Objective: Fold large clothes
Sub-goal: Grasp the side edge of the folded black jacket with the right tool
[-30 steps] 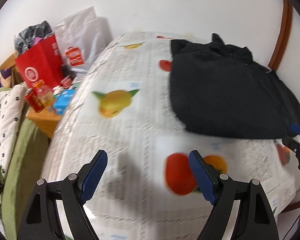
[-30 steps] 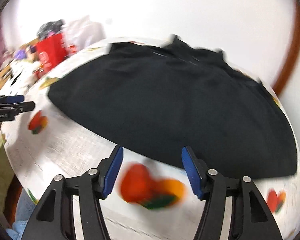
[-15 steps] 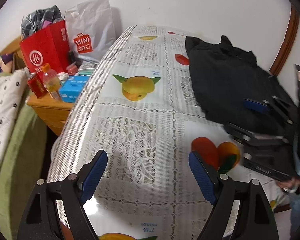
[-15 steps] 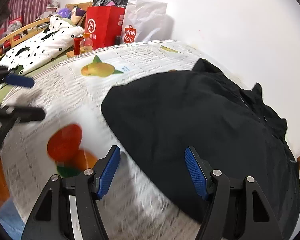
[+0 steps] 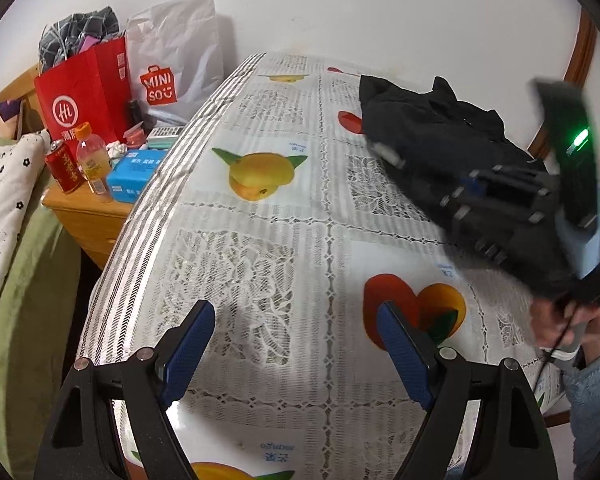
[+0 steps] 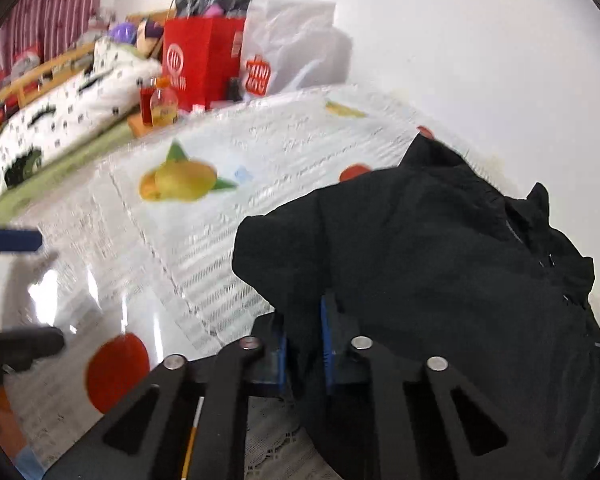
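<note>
Red paper bag (image 5: 82, 88) and white shopping bag (image 5: 176, 64) stand at 10 o'clock in the left wrist view, beyond a low wooden cabinet (image 5: 84, 208) that carries a can (image 5: 65, 170), a bottle (image 5: 94, 164) and a blue box (image 5: 134, 176). The left hand-held gripper (image 5: 296, 344) hangs at 6 o'clock with its blue pads spread wide and nothing between them, above the lace-and-fruit cloth of the surface (image 5: 260, 264). The black garment (image 5: 428, 136) lies at 2 o'clock on the far right part of the surface, near the wall. The right hand-held gripper (image 6: 304, 348) has just been closing, and its pads now pinch a fold of the black garment at the near left edge; in the right wrist view the fabric bunches up between the jaws at 6 o'clock and the body of the garment spreads toward 3 o'clock. The step in hand appears to be taking hold of the garment to spread or fold it. To do it well, keep the right grip firm and draw the edge without jerking, so the cloth underneath does not drag. Bring the left hand-held gripper toward 2 o'clock to a second point on the same edge, well apart from the right grip. Close only on a single layer, then lift both points together so the garment hangs flat.
</note>
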Motion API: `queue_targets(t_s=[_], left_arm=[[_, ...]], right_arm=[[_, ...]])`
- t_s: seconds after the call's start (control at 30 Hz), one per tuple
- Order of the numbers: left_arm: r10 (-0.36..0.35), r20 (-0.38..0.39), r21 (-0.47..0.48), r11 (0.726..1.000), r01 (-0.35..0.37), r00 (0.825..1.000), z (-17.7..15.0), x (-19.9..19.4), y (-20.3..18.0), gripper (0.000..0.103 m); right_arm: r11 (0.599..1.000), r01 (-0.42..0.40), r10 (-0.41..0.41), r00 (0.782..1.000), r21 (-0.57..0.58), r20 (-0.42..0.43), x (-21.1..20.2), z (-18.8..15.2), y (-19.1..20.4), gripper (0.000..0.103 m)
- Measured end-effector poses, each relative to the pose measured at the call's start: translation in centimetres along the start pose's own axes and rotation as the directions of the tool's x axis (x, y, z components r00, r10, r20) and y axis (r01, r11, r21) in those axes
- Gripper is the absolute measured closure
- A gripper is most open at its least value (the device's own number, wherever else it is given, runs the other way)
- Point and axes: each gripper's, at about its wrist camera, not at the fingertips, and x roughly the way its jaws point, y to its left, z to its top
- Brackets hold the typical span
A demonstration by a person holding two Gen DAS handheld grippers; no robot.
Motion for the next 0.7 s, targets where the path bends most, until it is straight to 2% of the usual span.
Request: queue_targets(t_s=[0.1, 0.27, 0.43, 0.57, 0.7], left_arm=[[0.006, 0.007, 0.010, 1.000, -0.006, 1.000, 0.2, -0.3, -0.9, 0.021], [0.016, 0.037, 0.049, 0.999, -0.017, 0.999, 0.8, -0.9, -3.4, 0.021], [-0.005, 0.069, 0.082, 0.997, -0.001, 0.998, 1.4, -1.2, -6.4, 0.021], [-0.027, 0.062, 0.129, 0.991, 0.019, 0.998, 1.8, -0.7, -9.3, 0.021], [-0.068, 0.045, 0.173, 0.983, 0.059, 0.997, 2.1, 0.1, -12.5, 0.021]], right_arm=[[0.993, -0.041, 0.029, 0.994, 0.114, 0.107, -3.1, 0.3, -2.8, 0.093], [0.951, -0.007, -0.077, 0.963, 0.310, 0.260, -9.2, -0.9, -9.6, 0.093], [0.876, 0.011, -0.161, 0.949, 0.481, 0.272, -12.4, -3.6, -16.4, 0.094], [0.821, 0.022, -0.213, 0.939, 0.571, 0.270, -14.2, -6.9, -20.0, 0.094], [0.764, 0.020, -0.228, 0.943, 0.645, 0.241, -14.4, -10.5, -22.7, 0.094]])
